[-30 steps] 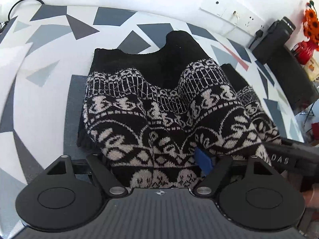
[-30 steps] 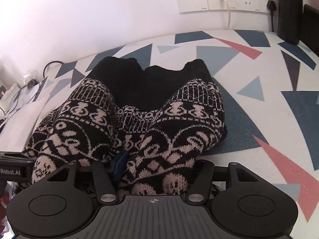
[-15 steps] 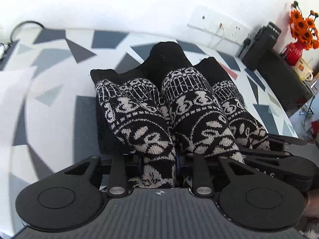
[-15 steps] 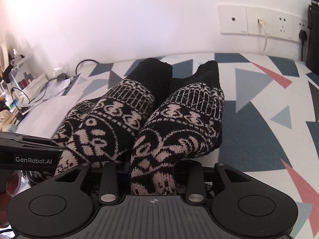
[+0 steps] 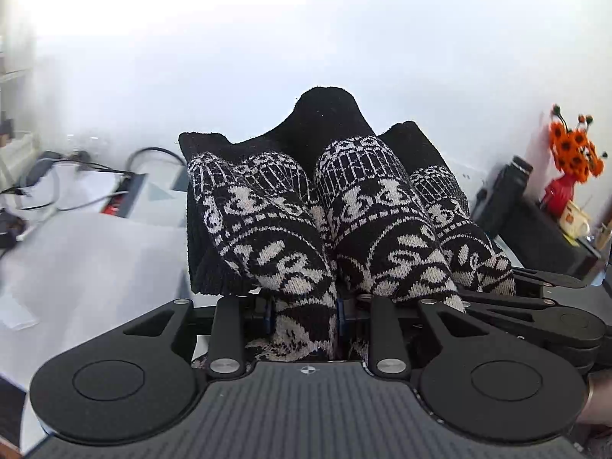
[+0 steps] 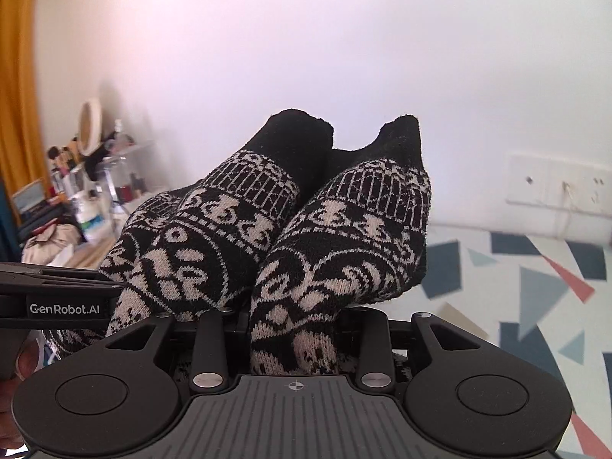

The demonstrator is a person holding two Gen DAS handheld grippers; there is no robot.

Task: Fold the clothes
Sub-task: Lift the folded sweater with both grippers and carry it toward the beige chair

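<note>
A black knit sweater with a cream pattern [image 5: 344, 222] hangs bunched in thick folds, raised off the table. My left gripper [image 5: 304, 313] is shut on its near edge, the cloth squeezed between the blue pads. In the right wrist view the same sweater [image 6: 306, 229] rises in two humps, and my right gripper [image 6: 294, 325] is shut on a fold of it. The two grippers sit close side by side: the right gripper's body [image 5: 535, 306] shows at the right, the left gripper's labelled side [image 6: 57, 302] at the left. The far black hem points up toward the wall.
The table's geometric cloth [image 6: 535, 287] lies below at the right, under wall sockets [image 6: 554, 187]. Cables [image 5: 76, 187] and a white sheet [image 5: 76, 267] lie to the left. A black box [image 5: 508, 199] and a red vase of orange flowers [image 5: 570, 160] stand right. A cluttered shelf [image 6: 88, 176] is at far left.
Both grippers went from open to shut on the sweater's near edge and then lifted it. The sweater went from flat to bunched folds, and both views tilted up toward the wall.
</note>
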